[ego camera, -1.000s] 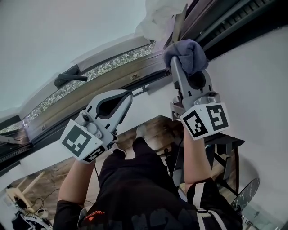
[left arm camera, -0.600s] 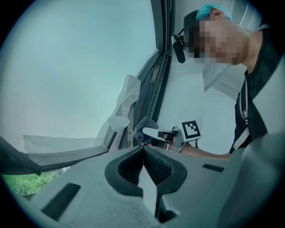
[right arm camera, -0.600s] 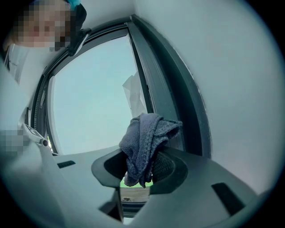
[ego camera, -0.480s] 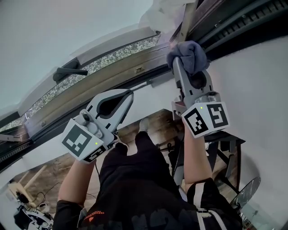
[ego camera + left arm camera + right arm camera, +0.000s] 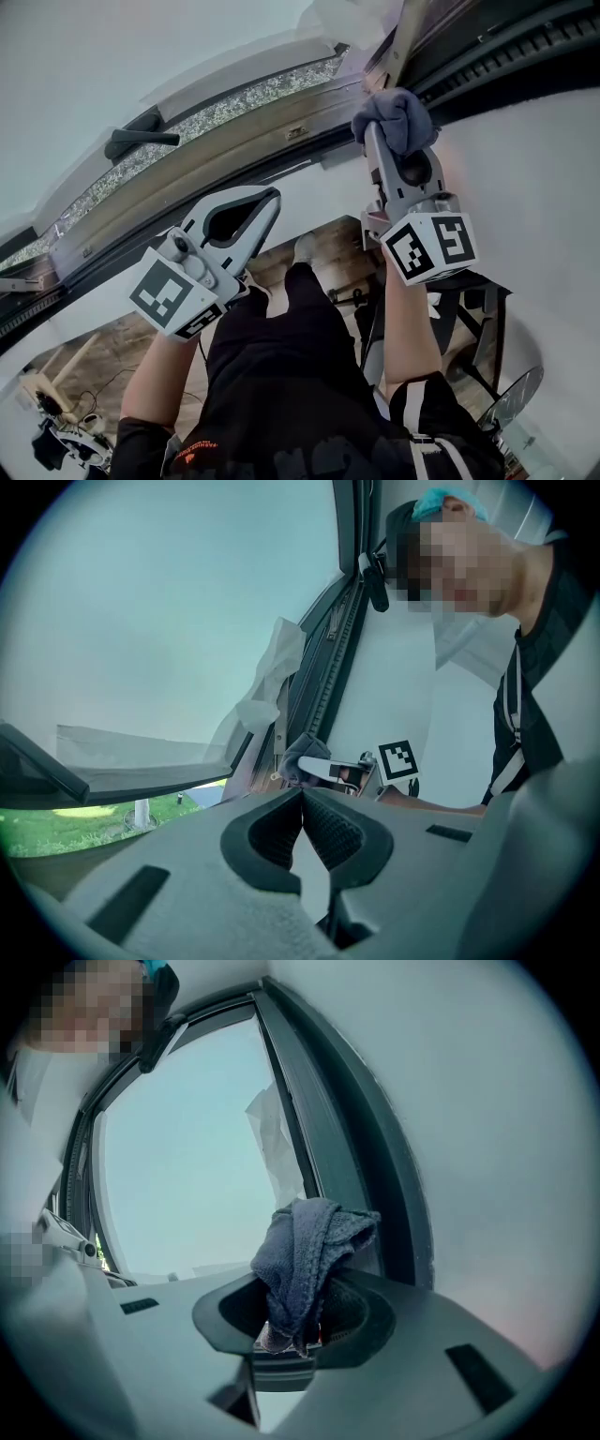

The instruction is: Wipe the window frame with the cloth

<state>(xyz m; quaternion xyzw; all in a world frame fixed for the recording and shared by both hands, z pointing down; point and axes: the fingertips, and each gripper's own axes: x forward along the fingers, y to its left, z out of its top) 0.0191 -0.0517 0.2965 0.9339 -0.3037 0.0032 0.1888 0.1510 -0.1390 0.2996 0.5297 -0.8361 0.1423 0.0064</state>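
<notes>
The left hand-held gripper (image 5: 271,197) is raised in front of the wall below the window. Its jaws are shut pad to pad, and its own view (image 5: 302,803) shows nothing between them. It takes no part in the wiping at this moment. Above it and to its left, a dark handle (image 5: 141,142) sits on the sash. The window frame (image 5: 206,159) runs as a long slanted band from there across to the right hand-held gripper.

The right hand-held gripper (image 5: 379,141) is held higher, up at the frame's right end. Its jaws are clamped on a bunched grey-blue cloth (image 5: 394,114). In its own view (image 5: 300,1318) the cloth (image 5: 307,1246) is pinched low between the pads and bulges out past the tips. The dark upright of the frame (image 5: 375,1176) lies just behind it. From the head view the wad seems to be pressed to the frame near the corner where the rail meets the upright. No view shows the contact itself cleanly.

I judge the wiping to be under way, with the cloth gripped and brought to the frame. No picture shows which stretches are already clean. The long run of frame to the left of the right hand-held gripper, and the upright above it, look like the work that remains.
</notes>
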